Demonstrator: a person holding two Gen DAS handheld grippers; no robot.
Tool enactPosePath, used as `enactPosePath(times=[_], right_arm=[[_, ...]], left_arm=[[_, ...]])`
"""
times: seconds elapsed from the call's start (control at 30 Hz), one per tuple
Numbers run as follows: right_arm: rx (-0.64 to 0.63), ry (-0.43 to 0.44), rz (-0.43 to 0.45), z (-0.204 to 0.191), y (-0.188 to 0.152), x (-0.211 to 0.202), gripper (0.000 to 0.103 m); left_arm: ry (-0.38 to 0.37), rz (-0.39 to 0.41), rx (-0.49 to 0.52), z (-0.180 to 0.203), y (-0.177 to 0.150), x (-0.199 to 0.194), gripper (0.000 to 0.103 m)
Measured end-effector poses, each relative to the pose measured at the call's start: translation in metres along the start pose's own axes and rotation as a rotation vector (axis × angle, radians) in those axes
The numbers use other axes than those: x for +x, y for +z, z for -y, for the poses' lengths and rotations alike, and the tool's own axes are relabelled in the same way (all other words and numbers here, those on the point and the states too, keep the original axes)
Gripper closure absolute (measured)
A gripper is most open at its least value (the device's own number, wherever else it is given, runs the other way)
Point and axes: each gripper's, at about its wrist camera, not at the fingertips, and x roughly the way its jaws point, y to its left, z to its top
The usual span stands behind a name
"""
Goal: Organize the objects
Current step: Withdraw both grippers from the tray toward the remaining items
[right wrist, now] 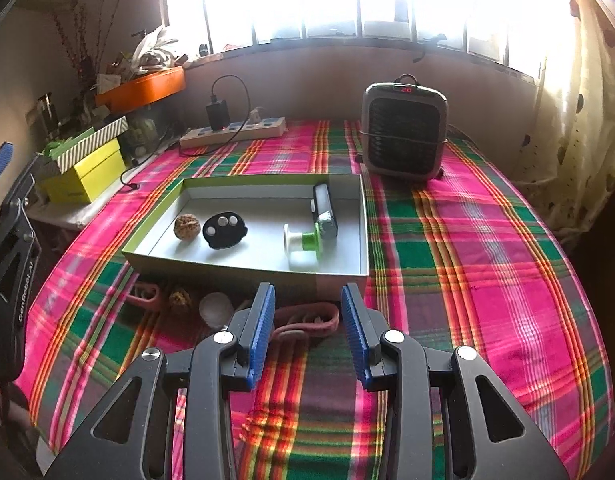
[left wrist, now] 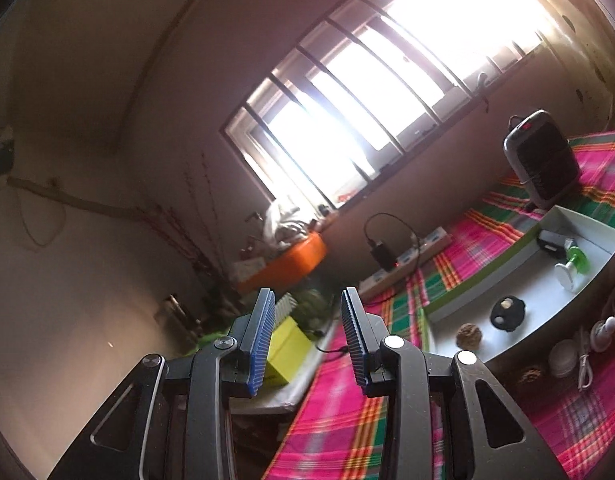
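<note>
Walnut (right wrist: 184, 228) lies in tray (right wrist: 243, 272); right tool (right wrist: 308, 312) hovers, seemingly empty.

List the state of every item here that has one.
Left gripper: jaws open, empty.
Right gripper: jaws open, empty.
Shallow box: lidless, holds four items.
Heater: upright, red display lit.
Black charger: plugged into power strip.
Pink strap: outside box.
</note>
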Motion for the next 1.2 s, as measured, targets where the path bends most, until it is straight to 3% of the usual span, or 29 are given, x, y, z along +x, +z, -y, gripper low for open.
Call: enactPosePath(times=[0.27, 0.37, 0.73, 0.97, 1.1, 1.2], right_arm=[[-0.009, 0.011, -0.004, -0.004, -0.008, -0.001, 0.067], [-0.016, 0.022, -0.009, -0.006, -0.011, 0.000, 0.061], [-0.019, 0.028, -0.039, -0.008, -0.017, 0.008, 0.059], [-0.023, 0.039, -0.060, -0.011, -0.018, 0.014, 0.054], [-0.021, 0.041, -0.069, -0.011, -0.018, 0.017, 0.053], [-0.019, 0.042, -0.075, -0.009, -0.019, 0.019, 0.053]], left_arm=[[0.015, 0.008, 0.035, 0.005, -0.009, -0.003, 0.070], [0.009, 0.005, 0.043, 0.006, -0.012, -0.005, 0.070], [-0.082, -0.047, 0.047, 0.011, -0.025, 0.001, 0.070], [-0.099, -0.074, 0.061, 0.014, -0.033, 0.009, 0.070], [-0.187, -0.133, 0.032, 0.012, -0.042, 0.016, 0.070], [-0.327, -0.214, -0.041, 0.006, -0.053, 0.025, 0.070]])
